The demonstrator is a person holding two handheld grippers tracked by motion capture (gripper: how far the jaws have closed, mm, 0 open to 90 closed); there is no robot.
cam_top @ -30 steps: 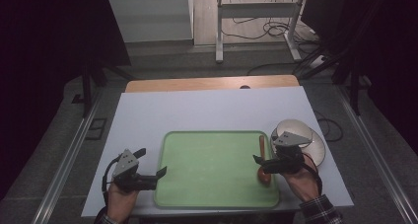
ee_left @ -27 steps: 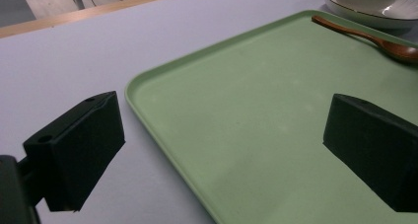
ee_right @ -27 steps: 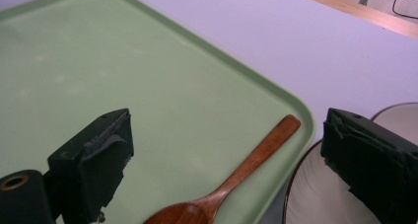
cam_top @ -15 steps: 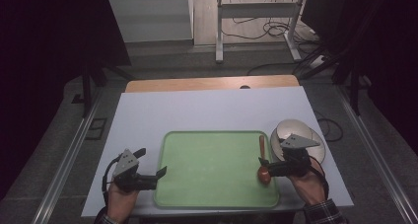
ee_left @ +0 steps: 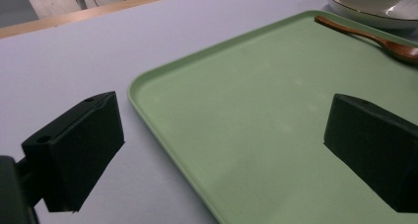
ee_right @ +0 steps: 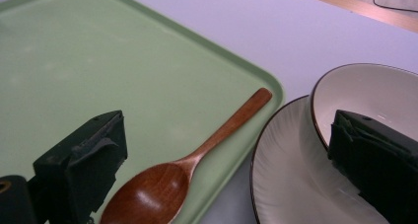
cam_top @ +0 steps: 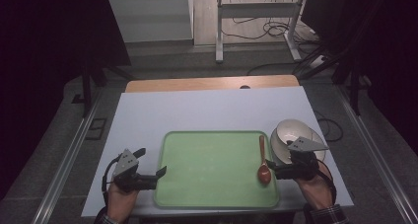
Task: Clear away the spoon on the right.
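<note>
Premises appear to be a lab or test room: bare white table point(cam_top: 207, 110) on a framed stand, loose cables point(cam_top: 256, 29) across the floor beyond its far edge, dark surrounds.

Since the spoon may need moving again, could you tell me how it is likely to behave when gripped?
The wooden spoon looks stiff and probably light. Its glossy bowl may slip between pads; the slim, straight handle seems the safer hold. Lying flat on the tray, it seems unlikely to roll.

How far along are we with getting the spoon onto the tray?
Done: the wooden spoon lies on the green tray near its right edge. In hand: nothing; the right gripper has just been opening, its jaws apart by the spoon's bowl, not pressing it. Left: the bowl and plate sit off the tray; the left gripper is open.
</note>
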